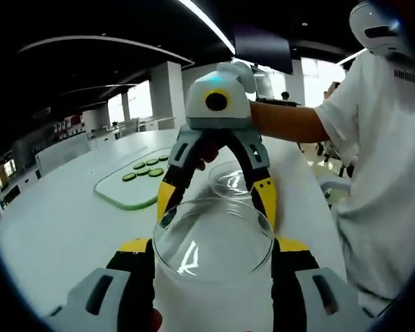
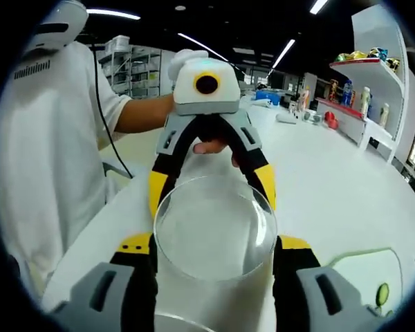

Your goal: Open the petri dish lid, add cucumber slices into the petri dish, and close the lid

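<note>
In the left gripper view, the white surface is stretching away at the left. A green-edged board is lying on it, carrying a few cucumber slices. In the middle, the left gripper is rising from the bottom edge. Its yellow-tipped fingers are set narrow against the two sides of a clear round lid, holding it up off the surface. The right gripper is reaching in from the far side, facing it. Its fingers are pressing on the lid's far rim, so both pairs are clamping the same lid. Just beyond the lid, the clear dish is sitting open on the surface, near the board but apart from it. At the right, a person in a white shirt is standing beside the surface, one bare forearm running to the right gripper.

In the right gripper view, the person is standing at the left. In the middle, the right gripper is gripping the lid at its sides. The left gripper is closing on the lid's rim from the opposite side. The surface is running off to the right, toward a shelf of coloured items. At the lower right, a corner of the board is showing, with one slice on it.
</note>
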### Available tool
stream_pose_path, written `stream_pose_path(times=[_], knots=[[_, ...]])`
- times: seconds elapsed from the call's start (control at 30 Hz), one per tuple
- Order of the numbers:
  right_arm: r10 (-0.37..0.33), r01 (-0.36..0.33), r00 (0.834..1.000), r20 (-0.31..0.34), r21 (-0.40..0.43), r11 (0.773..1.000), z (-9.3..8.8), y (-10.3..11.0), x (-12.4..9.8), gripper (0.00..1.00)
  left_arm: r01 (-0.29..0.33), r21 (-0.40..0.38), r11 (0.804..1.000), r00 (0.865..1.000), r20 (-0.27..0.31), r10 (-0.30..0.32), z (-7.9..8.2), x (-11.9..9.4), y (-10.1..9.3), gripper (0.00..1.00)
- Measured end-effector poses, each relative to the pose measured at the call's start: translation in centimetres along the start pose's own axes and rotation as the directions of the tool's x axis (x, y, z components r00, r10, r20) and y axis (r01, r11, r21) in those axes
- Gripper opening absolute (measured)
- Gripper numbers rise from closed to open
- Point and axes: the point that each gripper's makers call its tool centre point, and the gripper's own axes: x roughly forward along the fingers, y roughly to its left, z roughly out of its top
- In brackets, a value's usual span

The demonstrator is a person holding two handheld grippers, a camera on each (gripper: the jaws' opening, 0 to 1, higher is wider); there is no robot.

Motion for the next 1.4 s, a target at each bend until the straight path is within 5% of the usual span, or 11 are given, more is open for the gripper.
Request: stream_pose_path(times=[1.13, 1.4], knots=[[0.019, -0.018, 1.0, -0.018, 0.059, 0.998, -0.7, 0.0, 0.3, 0.68, 0.036, -0.055, 0.998, 0.999, -0.011, -0.036, -1.0, 0.4, 0.1, 0.69], [-0.027, 0.027, 1.0, -0.005, 0.098, 0.995, 0.0, -0.4, -0.6, 0.73, 0.015, -0.064, 0.998, 0.997, 0.074, -0.011, 0.7, -0.8, 0.6, 0.72]])
